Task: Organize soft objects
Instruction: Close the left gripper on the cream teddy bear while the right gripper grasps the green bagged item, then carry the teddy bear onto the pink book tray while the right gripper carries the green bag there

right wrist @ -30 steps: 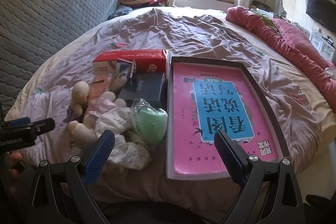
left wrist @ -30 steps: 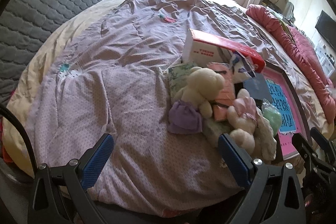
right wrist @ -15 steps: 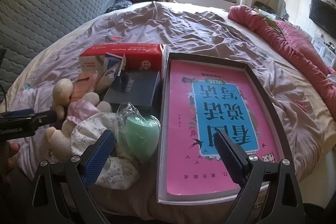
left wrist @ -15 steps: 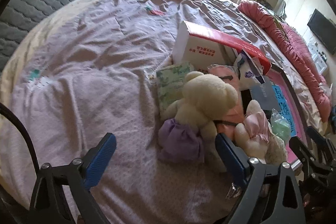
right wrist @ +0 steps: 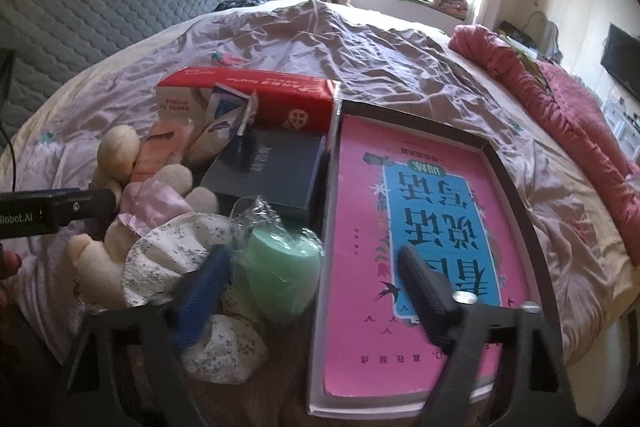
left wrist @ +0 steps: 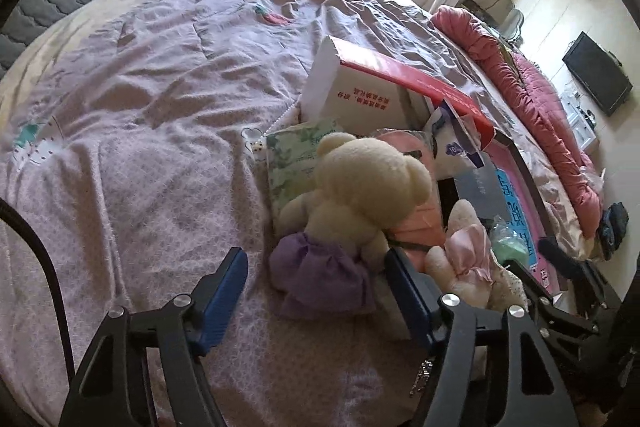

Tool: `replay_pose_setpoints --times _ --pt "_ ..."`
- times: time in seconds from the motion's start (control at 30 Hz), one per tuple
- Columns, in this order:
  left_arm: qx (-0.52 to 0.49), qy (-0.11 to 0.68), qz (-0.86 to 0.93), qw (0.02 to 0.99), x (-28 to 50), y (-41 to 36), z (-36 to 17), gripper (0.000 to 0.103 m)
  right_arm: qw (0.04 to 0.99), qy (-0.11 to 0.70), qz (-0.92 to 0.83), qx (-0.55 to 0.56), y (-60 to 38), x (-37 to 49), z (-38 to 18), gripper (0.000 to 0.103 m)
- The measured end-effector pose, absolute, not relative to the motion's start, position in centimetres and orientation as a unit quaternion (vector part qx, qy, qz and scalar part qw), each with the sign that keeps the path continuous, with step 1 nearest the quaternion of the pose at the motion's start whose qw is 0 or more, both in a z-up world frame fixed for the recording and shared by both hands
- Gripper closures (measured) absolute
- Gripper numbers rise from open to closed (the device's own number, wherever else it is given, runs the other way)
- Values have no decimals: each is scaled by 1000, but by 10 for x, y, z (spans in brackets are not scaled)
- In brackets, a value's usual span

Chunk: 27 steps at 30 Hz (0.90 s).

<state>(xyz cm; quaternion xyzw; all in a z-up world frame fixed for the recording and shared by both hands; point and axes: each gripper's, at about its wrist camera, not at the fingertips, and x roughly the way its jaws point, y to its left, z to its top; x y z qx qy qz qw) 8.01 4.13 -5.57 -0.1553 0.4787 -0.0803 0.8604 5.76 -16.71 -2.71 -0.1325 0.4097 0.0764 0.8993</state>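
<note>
A cream teddy bear (left wrist: 368,187) in a purple skirt (left wrist: 320,275) lies on the lilac bedspread. My left gripper (left wrist: 316,267) is open, its jaws on either side of the skirt. A second plush in a pink bow (left wrist: 468,251) and floral dress (right wrist: 176,259) lies beside it. A bagged green sponge (right wrist: 280,267) rests between the plush and the book tray. My right gripper (right wrist: 316,267) is open just above the sponge. The left gripper's finger (right wrist: 60,207) shows at the left of the right wrist view.
A red and white box (left wrist: 360,91), a dark blue box (right wrist: 272,175), tissue packs (left wrist: 296,155) and a pink pack (right wrist: 160,147) crowd around the toys. A dark tray holds a pink book (right wrist: 420,227). A rolled pink quilt (right wrist: 560,107) lies on the right.
Both grippers moved forward. The left one closed in on the bear until its jaws straddle the purple skirt. The right one came down over the green sponge.
</note>
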Motion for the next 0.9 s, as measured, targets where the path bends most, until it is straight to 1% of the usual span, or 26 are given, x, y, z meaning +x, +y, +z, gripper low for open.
replay_pose_setpoints --times 0.03,0.1,0.17,0.27,0.4,0.43,0.47,0.53,0.57,0.6,0.9 --pt "-159 479 -84 859 80 42 -56 37 896 415 82 -139 -163 58 -30 37" --pt "-171 481 -95 855 80 42 -58 41 891 422 82 -146 -159 59 -36 46" --pt "-179 484 -105 850 82 42 -61 46 887 433 93 -128 -160 61 -41 54" --pt "-181 486 -111 848 83 41 -64 50 891 430 100 -109 -165 61 -39 58" --pt "-188 479 -121 849 81 44 -65 59 895 426 106 -76 -175 60 -35 59" --pt "-189 475 -123 850 80 45 -65 63 897 423 108 -72 -176 58 -33 59" --pt "-191 471 -124 852 79 47 -63 66 898 421 109 -71 -176 57 -31 59" --pt "-196 461 -127 856 77 49 -58 74 900 416 110 -63 -178 55 -28 59" --pt "-197 458 -126 857 76 50 -57 83 902 414 111 -58 -179 54 -25 59" --pt "-196 456 -126 859 75 51 -55 86 902 412 112 -55 -179 53 -24 59" --pt "-179 451 -120 866 65 53 -48 87 905 408 114 -33 -185 50 -19 59"
